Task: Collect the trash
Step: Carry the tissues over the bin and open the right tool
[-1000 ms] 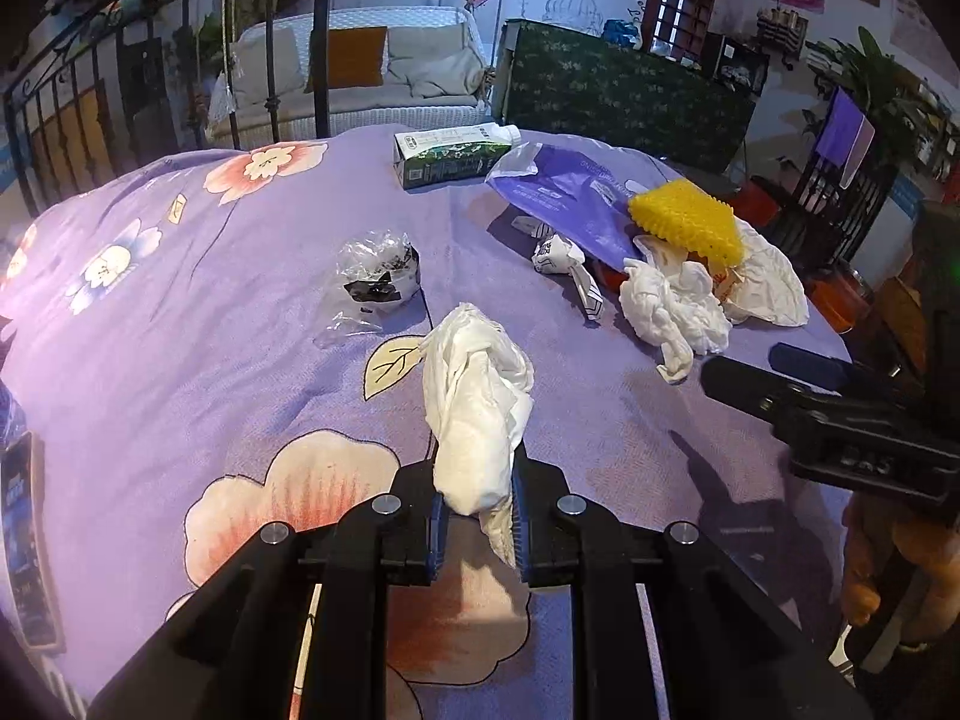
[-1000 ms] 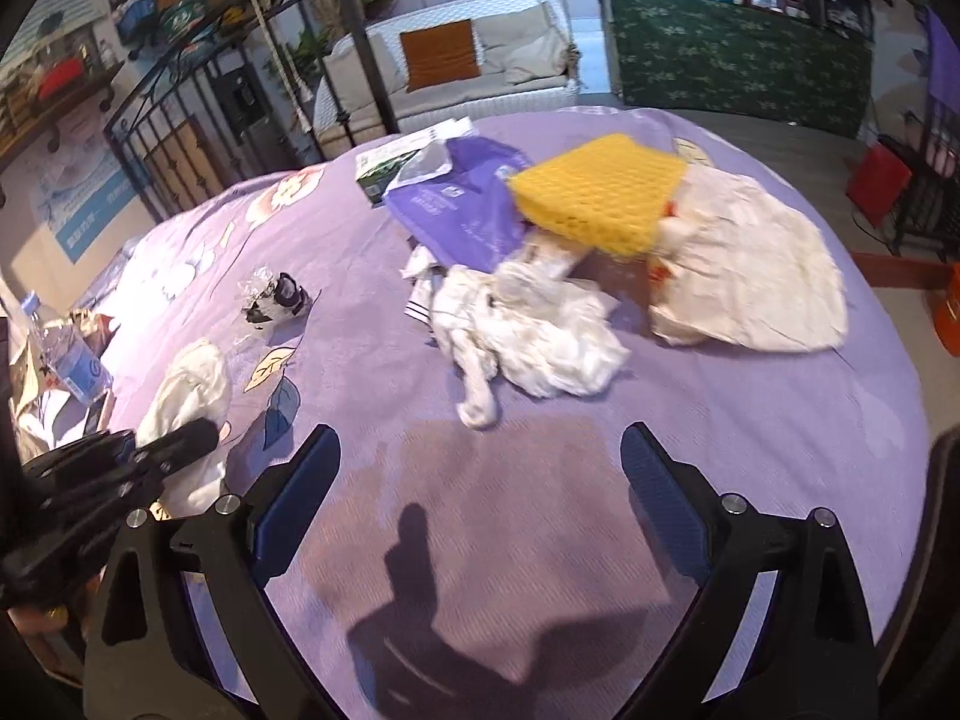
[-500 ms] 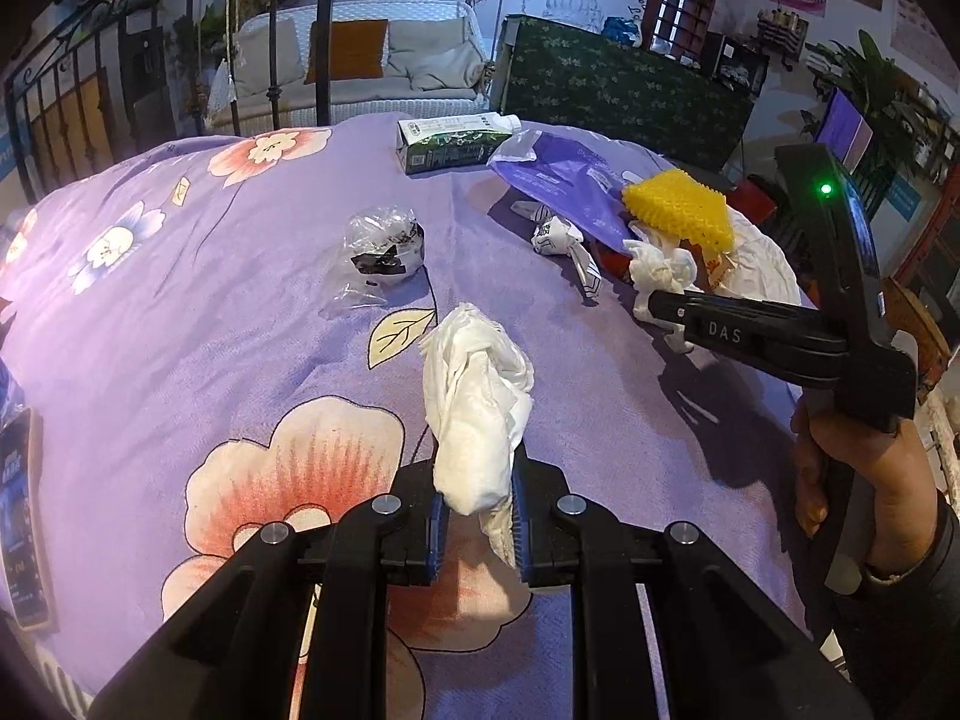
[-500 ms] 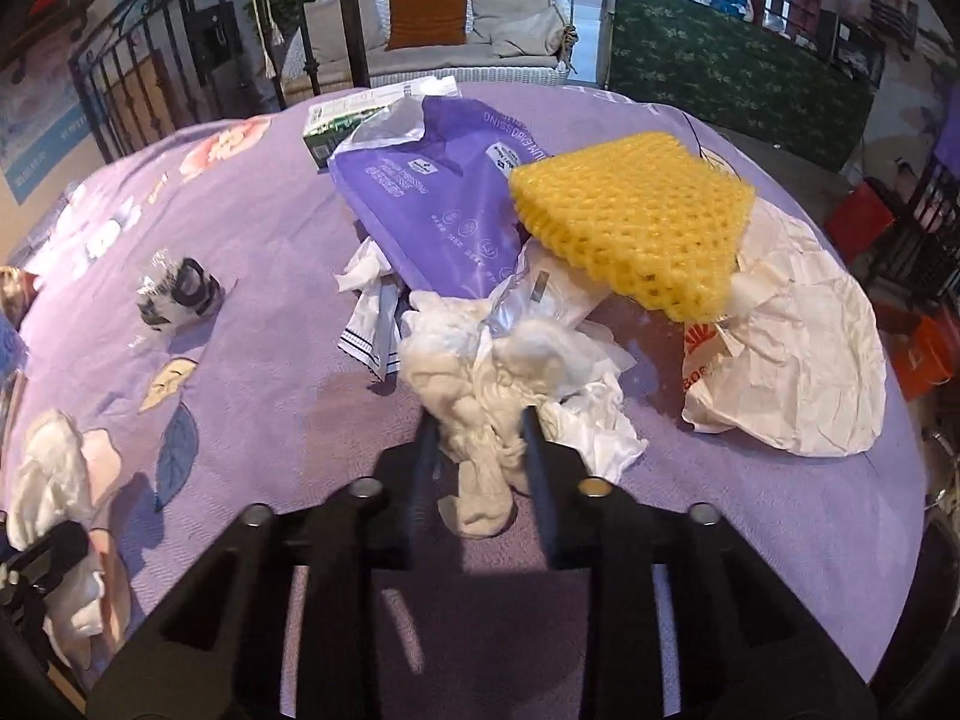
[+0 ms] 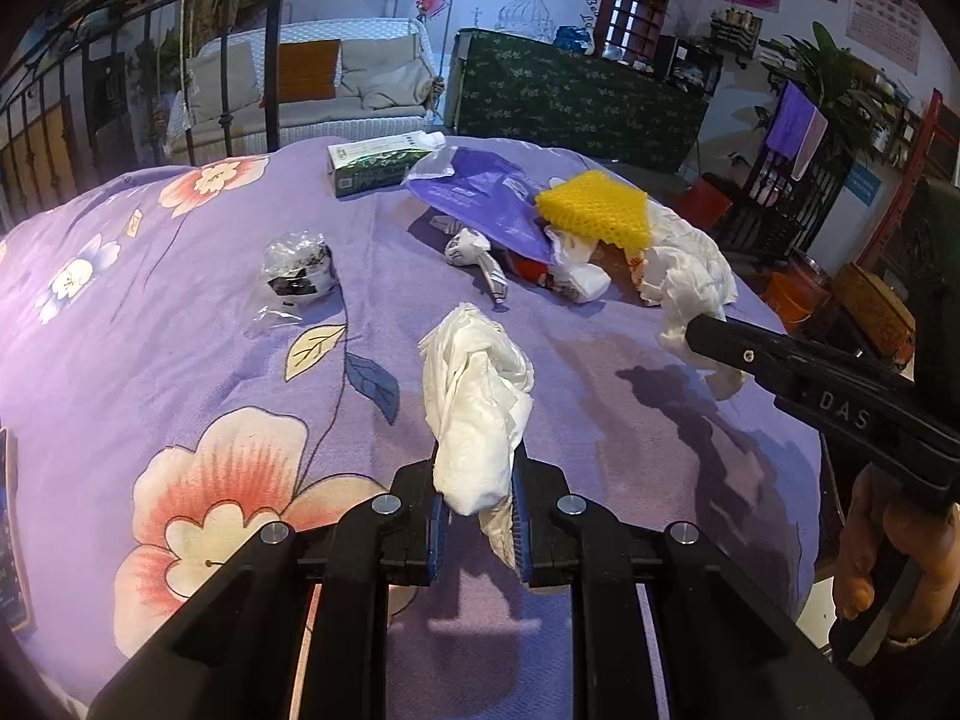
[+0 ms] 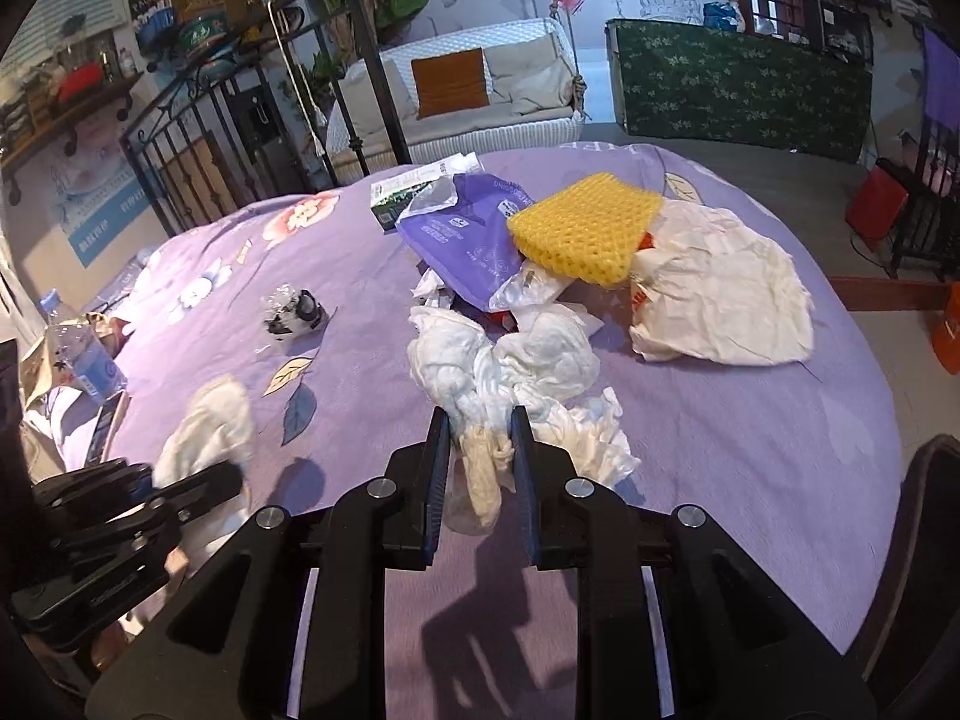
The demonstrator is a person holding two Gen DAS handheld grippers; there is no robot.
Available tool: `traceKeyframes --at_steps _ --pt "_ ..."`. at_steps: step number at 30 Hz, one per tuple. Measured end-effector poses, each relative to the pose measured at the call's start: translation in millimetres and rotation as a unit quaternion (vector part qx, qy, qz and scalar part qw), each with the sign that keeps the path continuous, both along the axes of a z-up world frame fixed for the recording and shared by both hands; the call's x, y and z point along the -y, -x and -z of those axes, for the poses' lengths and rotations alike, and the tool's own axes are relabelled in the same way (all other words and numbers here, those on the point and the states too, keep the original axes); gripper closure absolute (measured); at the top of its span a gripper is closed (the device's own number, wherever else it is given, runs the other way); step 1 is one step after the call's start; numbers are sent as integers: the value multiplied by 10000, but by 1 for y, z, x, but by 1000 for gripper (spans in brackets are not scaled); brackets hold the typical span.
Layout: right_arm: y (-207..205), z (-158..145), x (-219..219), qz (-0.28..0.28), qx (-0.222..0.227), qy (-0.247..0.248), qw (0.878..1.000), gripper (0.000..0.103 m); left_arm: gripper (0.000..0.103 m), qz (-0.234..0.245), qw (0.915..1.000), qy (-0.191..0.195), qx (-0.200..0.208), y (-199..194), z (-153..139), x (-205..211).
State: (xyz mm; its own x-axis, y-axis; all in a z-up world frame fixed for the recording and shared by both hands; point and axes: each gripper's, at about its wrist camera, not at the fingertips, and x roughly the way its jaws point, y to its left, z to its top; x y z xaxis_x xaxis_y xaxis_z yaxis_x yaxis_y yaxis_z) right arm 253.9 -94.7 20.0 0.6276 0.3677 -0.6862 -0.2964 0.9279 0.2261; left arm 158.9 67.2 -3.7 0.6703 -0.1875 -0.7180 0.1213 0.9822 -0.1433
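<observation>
White tissue wad (image 5: 477, 402) was clamped tight in the left gripper (image 5: 477, 516), held above the purple floral cloth (image 5: 180, 360). Second crumpled tissue (image 6: 480, 396) was pinched in the right gripper (image 6: 480, 468), fingers closed on it at the table's 6 o'clock edge. Yellow foam net (image 6: 585, 228), purple bag (image 6: 468, 228) and carton (image 6: 408, 189) lay toward 12; plastic wrapper (image 6: 294, 312) toward 10.
</observation>
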Motion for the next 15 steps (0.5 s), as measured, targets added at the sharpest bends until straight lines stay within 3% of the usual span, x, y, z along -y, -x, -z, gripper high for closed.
traceKeyframes --at_steps 15 --pt "58 -6 91 973 126 -60 9952 82 87 971 9949 22 277 6 -7 68"
